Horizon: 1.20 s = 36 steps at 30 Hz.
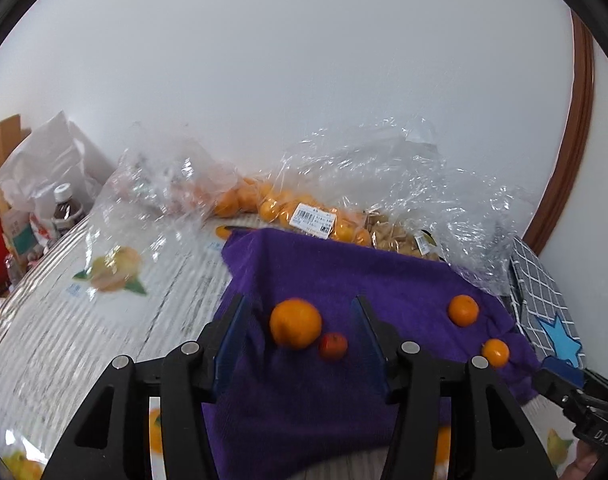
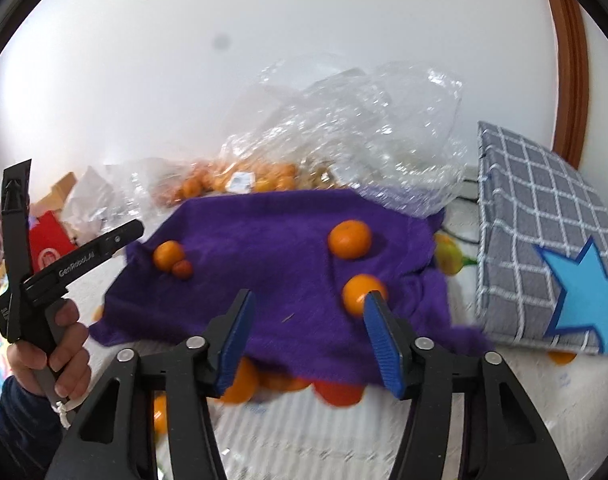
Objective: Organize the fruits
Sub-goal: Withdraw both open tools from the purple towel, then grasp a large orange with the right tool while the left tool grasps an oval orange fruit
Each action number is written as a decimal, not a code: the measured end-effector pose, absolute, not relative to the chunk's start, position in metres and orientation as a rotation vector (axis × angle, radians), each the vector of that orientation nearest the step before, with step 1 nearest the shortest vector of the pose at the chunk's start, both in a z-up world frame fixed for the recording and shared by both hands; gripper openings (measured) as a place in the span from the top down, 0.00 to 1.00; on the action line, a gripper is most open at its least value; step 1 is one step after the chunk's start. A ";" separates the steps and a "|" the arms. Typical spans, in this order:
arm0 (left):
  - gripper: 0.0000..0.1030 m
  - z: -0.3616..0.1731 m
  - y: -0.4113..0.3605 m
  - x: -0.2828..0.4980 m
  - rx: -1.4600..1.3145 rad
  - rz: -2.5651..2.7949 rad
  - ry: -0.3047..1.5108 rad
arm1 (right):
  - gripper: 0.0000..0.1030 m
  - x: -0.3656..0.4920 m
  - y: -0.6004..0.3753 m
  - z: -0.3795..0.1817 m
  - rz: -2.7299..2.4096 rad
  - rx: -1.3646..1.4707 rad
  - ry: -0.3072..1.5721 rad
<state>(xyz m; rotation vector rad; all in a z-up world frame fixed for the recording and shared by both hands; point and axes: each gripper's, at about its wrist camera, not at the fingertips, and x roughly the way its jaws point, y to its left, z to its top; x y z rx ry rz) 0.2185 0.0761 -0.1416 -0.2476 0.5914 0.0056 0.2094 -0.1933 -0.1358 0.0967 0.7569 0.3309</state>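
A purple towel (image 1: 344,272) (image 2: 271,232) lies on the printed tablecloth with loose fruit on it. My left gripper (image 1: 299,300) is open; a large orange (image 1: 295,322) and a small red fruit (image 1: 333,346) lie between and just beyond its fingers, untouched. Two smaller oranges (image 1: 463,310) (image 1: 496,353) rest at the towel's right side. My right gripper (image 2: 308,295) is open over the towel's near part, with nothing between its fingers. One orange (image 2: 358,294) sits just behind its right fingertip, another (image 2: 350,239) farther back.
Clear plastic bags holding many oranges (image 1: 287,208) (image 2: 239,178) lie behind the towel. A grey checked box with a blue star (image 2: 544,240) stands to the right. More oranges (image 2: 239,380) lie by the towel's near edge. A bottle (image 1: 65,208) and clutter fill the far left.
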 end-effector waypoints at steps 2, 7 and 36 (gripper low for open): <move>0.51 -0.142 0.079 0.204 -0.253 0.006 0.593 | 0.50 0.201 -0.190 -0.137 0.353 0.098 0.760; 0.50 -0.150 0.080 0.174 -0.237 -0.005 0.648 | 0.50 0.182 -0.174 -0.144 0.442 0.077 0.782; 0.50 -0.162 0.100 0.160 -0.402 -0.056 0.768 | 0.61 0.198 -0.139 -0.177 0.480 0.005 0.926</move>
